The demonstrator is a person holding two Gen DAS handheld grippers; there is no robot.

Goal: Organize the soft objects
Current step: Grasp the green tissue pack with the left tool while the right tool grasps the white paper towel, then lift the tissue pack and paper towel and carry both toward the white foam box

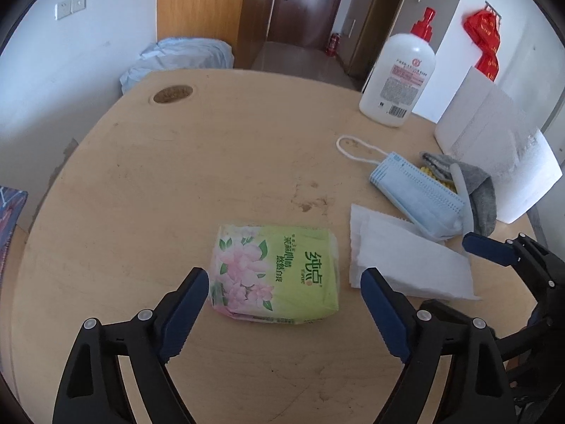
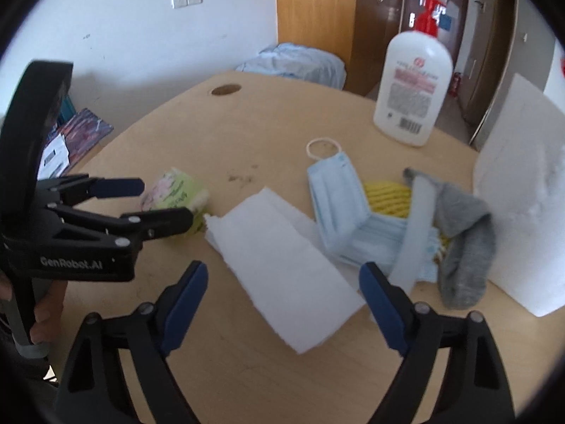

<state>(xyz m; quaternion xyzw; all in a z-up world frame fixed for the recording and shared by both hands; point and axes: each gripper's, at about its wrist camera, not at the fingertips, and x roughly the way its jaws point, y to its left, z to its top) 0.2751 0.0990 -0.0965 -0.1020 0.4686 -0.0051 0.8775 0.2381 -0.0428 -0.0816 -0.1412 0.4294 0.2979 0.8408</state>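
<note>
The left gripper [image 1: 284,304] hangs over the green tissue pack [image 1: 279,274], its jaws spread wide on either side of the pack with nothing pressed between them. The pack lies flat near the middle of the counter [image 1: 212,162]. Its slack plastic wrap could slip out if the jaws close on the rounded edges only, or the pack could skid across the smooth wood if one pad lands first.

To the right of the pack, just beside it, lies a folded white paper towel [image 2: 282,268]. The right gripper [image 2: 282,300] hovers above it, also released and empty. The towel is thin and flat against the counter, so the pads may scrape the surface without catching it, or lift one layer and unfold the sheet. Its far corner sits very close to the tissue pack, and the two grippers work near each other, so they might bump.

Further right, a blue face mask [image 2: 339,208] overlaps the towel's edge; dragging the towel could pull the mask along. A yellow knitted item [image 2: 386,198] lies partly hidden under the mask and under a grey sock [image 2: 462,247]. A pale blue strap [image 2: 415,233] crosses this pile and could snag.

Behind stands a white lotion bottle [image 2: 411,88], well apart, and a white foam board [image 2: 522,190] leans at the right edge, touching the sock.
</note>
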